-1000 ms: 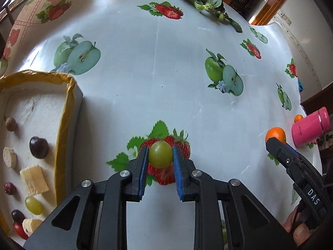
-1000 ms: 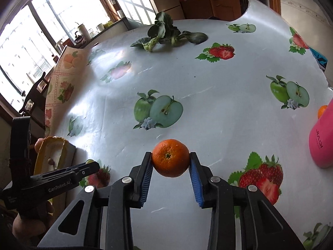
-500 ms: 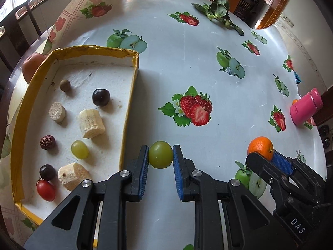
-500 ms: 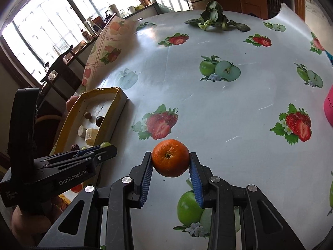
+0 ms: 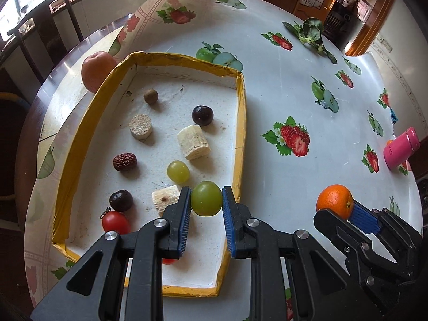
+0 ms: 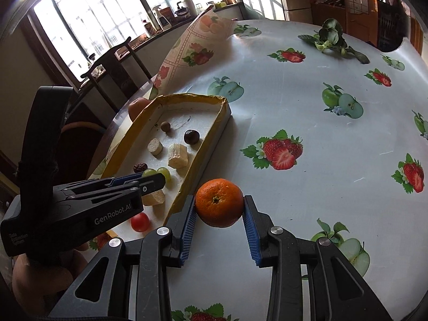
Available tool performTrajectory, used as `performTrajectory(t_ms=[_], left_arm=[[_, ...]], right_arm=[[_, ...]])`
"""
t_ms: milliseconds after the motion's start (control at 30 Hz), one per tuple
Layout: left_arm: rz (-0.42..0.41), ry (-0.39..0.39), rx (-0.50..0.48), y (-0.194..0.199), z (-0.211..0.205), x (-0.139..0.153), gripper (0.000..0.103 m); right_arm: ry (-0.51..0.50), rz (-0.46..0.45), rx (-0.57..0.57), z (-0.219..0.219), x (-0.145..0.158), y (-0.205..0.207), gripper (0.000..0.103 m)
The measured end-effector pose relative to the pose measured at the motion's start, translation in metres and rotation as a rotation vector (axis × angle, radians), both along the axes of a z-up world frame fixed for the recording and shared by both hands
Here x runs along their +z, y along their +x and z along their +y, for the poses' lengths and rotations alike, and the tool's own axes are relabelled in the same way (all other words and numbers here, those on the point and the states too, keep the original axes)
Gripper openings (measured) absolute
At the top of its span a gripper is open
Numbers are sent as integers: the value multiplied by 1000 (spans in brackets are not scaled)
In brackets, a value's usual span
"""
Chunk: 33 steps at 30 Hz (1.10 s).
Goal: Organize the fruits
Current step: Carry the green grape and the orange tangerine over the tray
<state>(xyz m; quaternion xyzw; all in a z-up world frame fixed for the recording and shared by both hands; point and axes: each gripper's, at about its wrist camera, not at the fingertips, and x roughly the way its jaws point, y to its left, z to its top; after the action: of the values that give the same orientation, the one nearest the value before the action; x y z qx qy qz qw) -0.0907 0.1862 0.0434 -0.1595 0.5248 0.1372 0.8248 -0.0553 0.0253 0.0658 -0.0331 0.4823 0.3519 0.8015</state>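
Observation:
My left gripper [image 5: 206,202] is shut on a green grape [image 5: 206,198] and holds it above the near right part of the yellow-rimmed tray [image 5: 242,123]. The tray holds a second green grape [image 5: 178,171], banana pieces [image 5: 193,141], dark round fruits, a red date [image 5: 125,161] and a cherry tomato [image 5: 115,222]. My right gripper [image 6: 218,205] is shut on an orange [image 6: 218,202] just right of the tray's near corner [image 6: 187,184]. In the right wrist view the left gripper [image 6: 153,180] reaches over the tray from the left. The orange [image 5: 335,201] also shows at lower right in the left wrist view.
A peach-coloured fruit [image 5: 96,70] sits behind the tray's far left corner. A pink bottle [image 5: 400,147] lies at the table's right edge with a small orange fruit [image 5: 389,142] beside it. Leafy greens [image 5: 312,32] lie at the far side. The fruit-print tablecloth's corner [image 6: 198,42] is folded up behind the tray.
Both grippers moved left across the table toward the tray, each keeping its fruit. The grape now hangs over the tray's interior; the orange has come up beside the tray's near corner.

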Motion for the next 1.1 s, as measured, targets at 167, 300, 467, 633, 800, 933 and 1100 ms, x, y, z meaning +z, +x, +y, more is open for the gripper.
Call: performTrajectory(t_ms=[167,300,467,633,800,933,1100], left_arm=[[7,-5,22,-9,12,-3,20],[7,-3,33,-14,20,-3,20],[7,-5,43,-17,28,-4,20],[9,-6,48,-19,33,-5,20],[15,-9,53,-20,38,-8,20],[20,-11,58,-21,43,-10,20],[26,-12,62,-20,48,-13,20]], right_arm=[[-6,3,31,17,-2,-9,35],[-10,3,51,27,-3,-13,35],[-10,3,68,38,-4,-17,35],[-12,4,78,47,-4,-19,35],[-11,5,87,54,-4,-20,35],[-11,7,94,59,-5,-21,35],[-14,11,101,66,-7,-19,35]])
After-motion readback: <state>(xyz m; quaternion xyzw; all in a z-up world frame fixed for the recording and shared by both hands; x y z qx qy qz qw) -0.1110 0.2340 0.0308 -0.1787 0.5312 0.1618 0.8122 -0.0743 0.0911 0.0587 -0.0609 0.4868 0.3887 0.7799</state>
